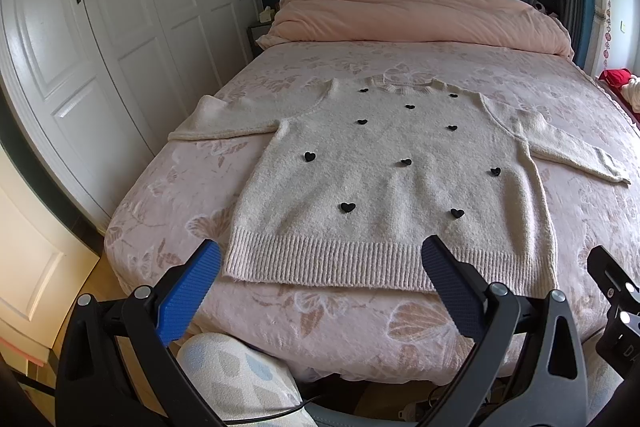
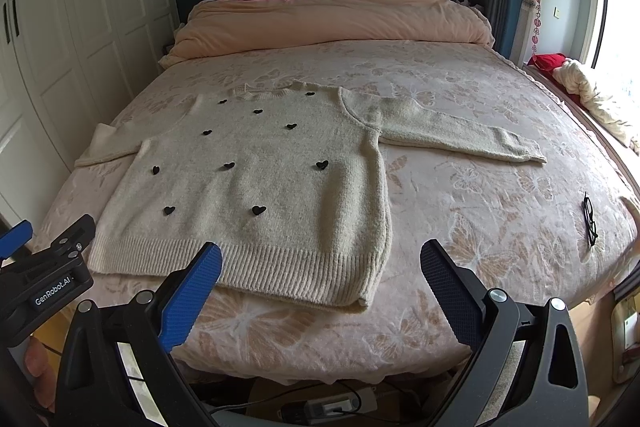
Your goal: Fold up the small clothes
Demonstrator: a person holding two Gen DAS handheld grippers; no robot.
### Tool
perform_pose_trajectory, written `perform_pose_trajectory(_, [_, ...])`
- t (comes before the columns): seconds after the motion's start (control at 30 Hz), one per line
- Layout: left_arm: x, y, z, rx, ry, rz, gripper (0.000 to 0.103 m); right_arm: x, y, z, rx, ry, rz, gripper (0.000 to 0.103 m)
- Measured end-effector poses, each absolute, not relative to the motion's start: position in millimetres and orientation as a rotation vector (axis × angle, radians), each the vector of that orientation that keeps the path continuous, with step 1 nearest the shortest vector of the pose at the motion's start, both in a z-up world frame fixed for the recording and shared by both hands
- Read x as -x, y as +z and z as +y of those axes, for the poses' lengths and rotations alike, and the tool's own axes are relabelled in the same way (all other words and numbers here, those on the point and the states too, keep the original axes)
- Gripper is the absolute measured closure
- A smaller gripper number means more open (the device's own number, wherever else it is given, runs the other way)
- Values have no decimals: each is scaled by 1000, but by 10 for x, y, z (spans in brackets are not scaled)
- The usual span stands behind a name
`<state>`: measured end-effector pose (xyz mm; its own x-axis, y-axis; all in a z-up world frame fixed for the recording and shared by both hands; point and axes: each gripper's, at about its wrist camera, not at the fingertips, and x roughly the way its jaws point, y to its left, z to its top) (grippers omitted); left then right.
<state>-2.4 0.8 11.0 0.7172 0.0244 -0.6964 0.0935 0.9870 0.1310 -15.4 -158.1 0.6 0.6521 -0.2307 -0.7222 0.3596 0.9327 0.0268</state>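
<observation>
A cream knit sweater (image 1: pixel 384 179) with small black hearts lies flat, front up, on the bed, sleeves spread to both sides and ribbed hem toward me. It also shows in the right wrist view (image 2: pixel 256 183). My left gripper (image 1: pixel 320 259) is open and empty, hovering just short of the hem's left part. My right gripper (image 2: pixel 320 263) is open and empty, hovering near the hem's right corner. The right gripper's edge shows in the left wrist view (image 1: pixel 616 291); the left gripper shows in the right wrist view (image 2: pixel 44 259).
The bed has a pink butterfly-print sheet (image 2: pixel 460 211) and a rolled peach duvet (image 2: pixel 332 19) at the head. Black glasses (image 2: pixel 590 219) lie on the sheet at the right. White wardrobes (image 1: pixel 100 39) stand on the left. Cables and a power strip (image 2: pixel 332 405) lie on the floor below.
</observation>
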Motion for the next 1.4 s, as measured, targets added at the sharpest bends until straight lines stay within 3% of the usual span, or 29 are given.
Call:
perform_pose_trajectory(1.23, [51, 32, 4, -165, -35, 778, 5, 147, -54, -1592, -184, -324, 798, 5])
perform_pose_trajectory(1.4, [-86, -13, 23, -100, -62, 810, 5, 101, -209, -1986, -244, -296, 798, 5])
